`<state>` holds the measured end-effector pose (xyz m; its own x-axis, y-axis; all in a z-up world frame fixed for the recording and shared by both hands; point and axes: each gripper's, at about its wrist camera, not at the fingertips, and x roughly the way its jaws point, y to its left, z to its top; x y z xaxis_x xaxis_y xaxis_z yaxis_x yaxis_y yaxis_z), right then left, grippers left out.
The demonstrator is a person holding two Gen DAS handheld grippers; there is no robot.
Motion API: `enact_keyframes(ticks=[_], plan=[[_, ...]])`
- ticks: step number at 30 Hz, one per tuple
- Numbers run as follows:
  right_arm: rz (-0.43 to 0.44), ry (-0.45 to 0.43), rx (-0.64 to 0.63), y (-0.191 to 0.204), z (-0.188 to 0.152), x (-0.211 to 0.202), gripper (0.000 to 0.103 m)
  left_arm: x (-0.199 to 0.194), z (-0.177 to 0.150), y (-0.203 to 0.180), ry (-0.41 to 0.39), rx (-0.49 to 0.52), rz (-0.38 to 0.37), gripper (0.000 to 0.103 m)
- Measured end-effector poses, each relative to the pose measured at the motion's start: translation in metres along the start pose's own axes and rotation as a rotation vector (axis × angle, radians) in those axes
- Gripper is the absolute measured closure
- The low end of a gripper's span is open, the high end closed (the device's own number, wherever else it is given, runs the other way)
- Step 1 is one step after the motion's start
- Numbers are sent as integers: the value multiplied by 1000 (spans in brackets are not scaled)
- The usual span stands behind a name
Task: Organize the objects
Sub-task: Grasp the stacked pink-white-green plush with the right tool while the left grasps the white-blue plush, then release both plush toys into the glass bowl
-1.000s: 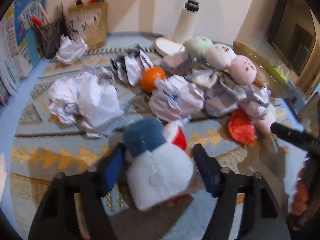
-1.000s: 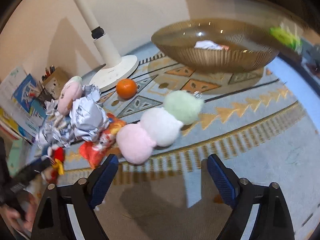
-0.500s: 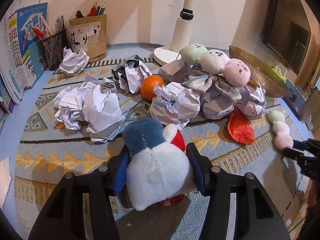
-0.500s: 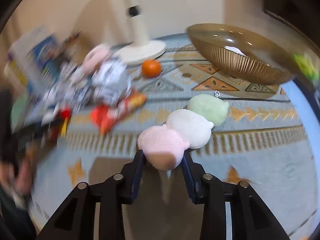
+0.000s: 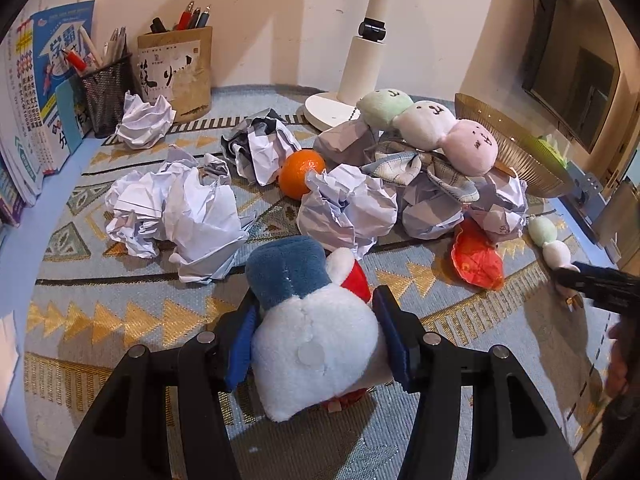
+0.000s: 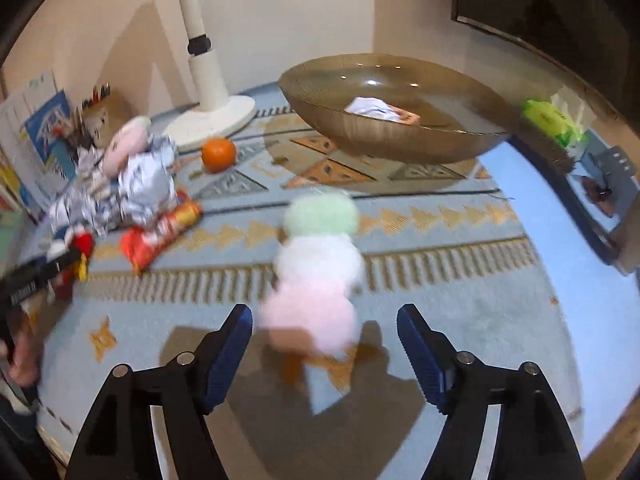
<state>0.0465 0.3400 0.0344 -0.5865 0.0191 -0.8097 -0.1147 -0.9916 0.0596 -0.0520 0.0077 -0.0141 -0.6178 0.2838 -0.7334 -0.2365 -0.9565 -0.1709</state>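
Blue-white plush (image 5: 308,332) clamped between left gripper (image 5: 316,336) pads, low over rug (image 5: 100,320). Three-ball plush (image 6: 316,268) blurred between right gripper (image 6: 324,340) jaws, which have just been opening; pads clear of it. Bare rug to right; bowl (image 6: 400,140) behind, paper wads (image 5: 344,208) and orange (image 5: 300,172) crowding left side.

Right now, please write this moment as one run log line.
left hand-held gripper: shut on plush toy | right hand-held gripper: open, jaws just opened, three-ball plush between them, unpressed
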Motion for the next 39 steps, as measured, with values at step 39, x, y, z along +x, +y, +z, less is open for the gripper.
enact_keyframes(ticks=[39], plan=[[23, -229, 361, -143, 146, 8, 33, 68, 212, -228, 13, 133, -319, 26]])
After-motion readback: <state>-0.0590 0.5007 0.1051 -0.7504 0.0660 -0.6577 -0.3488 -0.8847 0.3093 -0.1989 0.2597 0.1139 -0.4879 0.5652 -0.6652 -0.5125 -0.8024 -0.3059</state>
